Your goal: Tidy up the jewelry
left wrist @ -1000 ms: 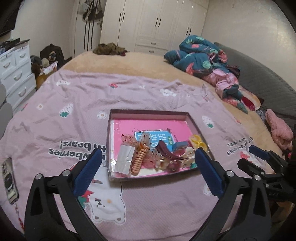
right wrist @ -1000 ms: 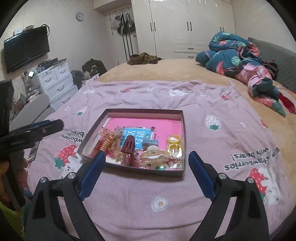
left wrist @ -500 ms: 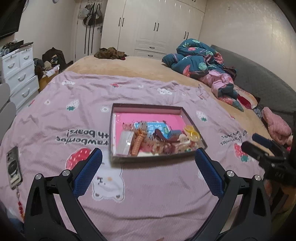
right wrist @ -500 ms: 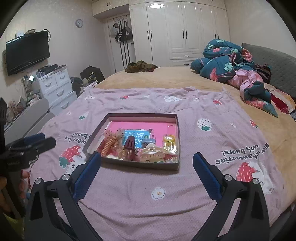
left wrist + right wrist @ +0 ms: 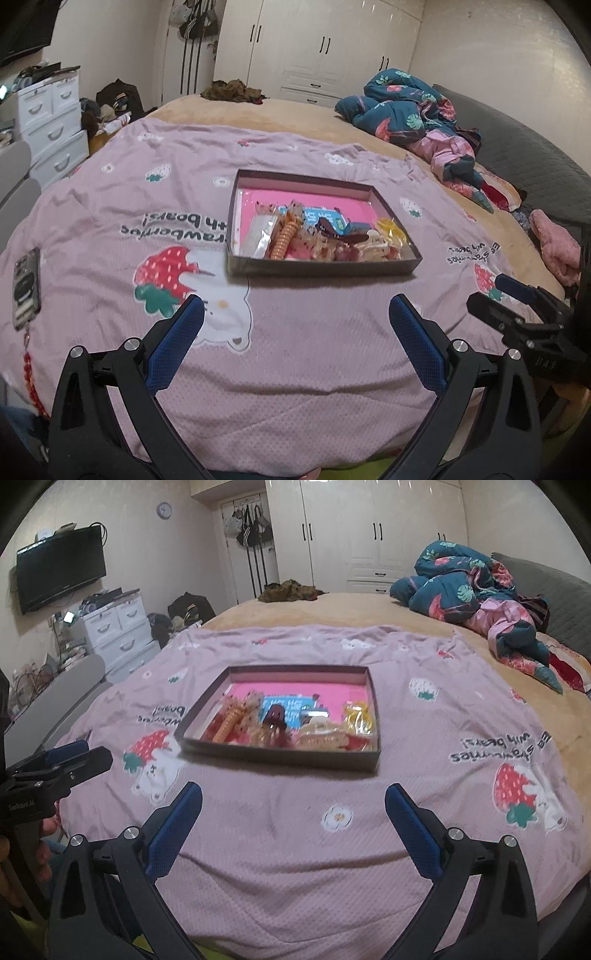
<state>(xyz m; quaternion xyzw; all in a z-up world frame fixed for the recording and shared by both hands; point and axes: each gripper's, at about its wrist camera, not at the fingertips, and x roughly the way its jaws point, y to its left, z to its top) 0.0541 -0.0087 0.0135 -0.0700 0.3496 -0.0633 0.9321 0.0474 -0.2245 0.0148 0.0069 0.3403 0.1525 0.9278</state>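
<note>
A shallow dark box (image 5: 321, 267) with a pink floor lies on the purple strawberry bedspread; it also shows in the right wrist view (image 5: 280, 756). Hair clips, an orange coil tie (image 5: 282, 240), a dark red claw clip (image 5: 274, 716) and yellow pieces (image 5: 356, 716) are piled along its near side. My left gripper (image 5: 295, 317) is open and empty, well short of the box. My right gripper (image 5: 293, 805) is open and empty, also short of the box. Each gripper shows at the edge of the other's view.
A phone (image 5: 26, 282) with a red beaded strap lies on the bedspread at the left. Crumpled bedding (image 5: 410, 110) and a pink cloth (image 5: 557, 245) lie at the right. White drawers (image 5: 118, 627) stand beside the bed.
Both grippers have pulled back and away from the box, which now sits farther off. Both stay open and empty.
</note>
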